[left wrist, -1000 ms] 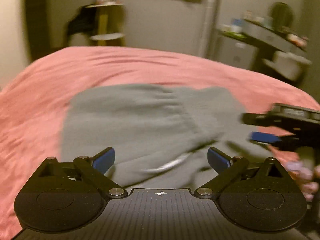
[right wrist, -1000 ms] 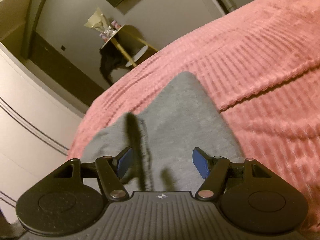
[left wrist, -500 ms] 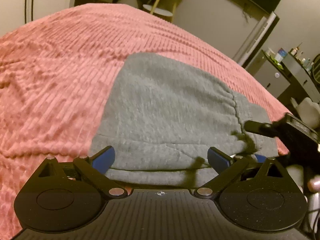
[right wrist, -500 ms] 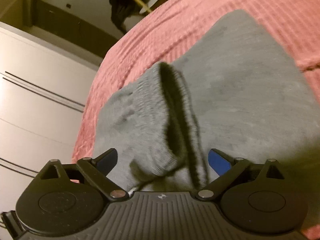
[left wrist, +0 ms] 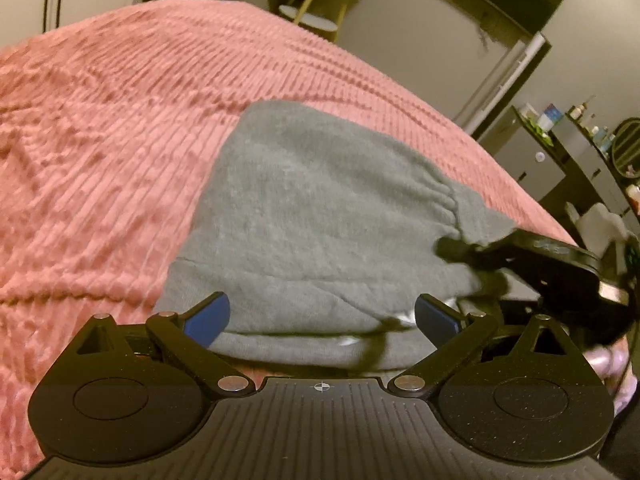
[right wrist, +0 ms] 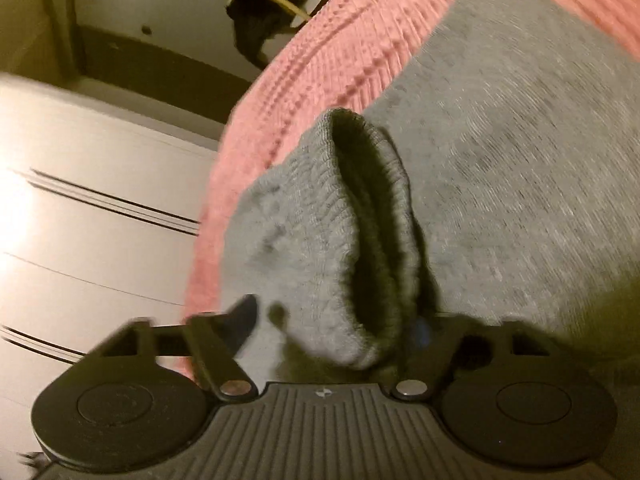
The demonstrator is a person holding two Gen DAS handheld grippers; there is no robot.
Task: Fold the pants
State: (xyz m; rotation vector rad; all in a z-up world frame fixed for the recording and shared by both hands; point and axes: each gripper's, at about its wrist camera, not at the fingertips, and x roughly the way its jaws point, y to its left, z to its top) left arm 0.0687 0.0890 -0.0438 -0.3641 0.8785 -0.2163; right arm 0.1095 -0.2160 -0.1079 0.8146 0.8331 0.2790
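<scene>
Grey sweatpants [left wrist: 320, 216] lie folded on a pink ribbed bedspread [left wrist: 100, 140]. My left gripper [left wrist: 322, 316] hovers open over their near folded edge, its blue pads [left wrist: 208, 312] wide apart and off the cloth. To its right, my right gripper [left wrist: 472, 264] reaches into the gathered cuff end. In the right wrist view a ribbed cuff [right wrist: 352, 240] stands up between the jaws of the right gripper [right wrist: 332, 324]. These jaws are closing. The right pad is half buried in cloth, and the left finger [right wrist: 242, 318] is just beside it.
A small round table with gold legs [left wrist: 316, 4], with a dark garment [right wrist: 256, 36] hanging from it, stands beyond the bed. White drawer fronts [right wrist: 80, 220] lie left of the bed. A dark shelf with bottles [left wrist: 560, 128] is at the right. A hand [left wrist: 612, 364] holds the right gripper.
The left view has rolled and moved in on the pants' near edge. The right gripper came in on the cuff; its jaws spread wide, then narrowed around it.
</scene>
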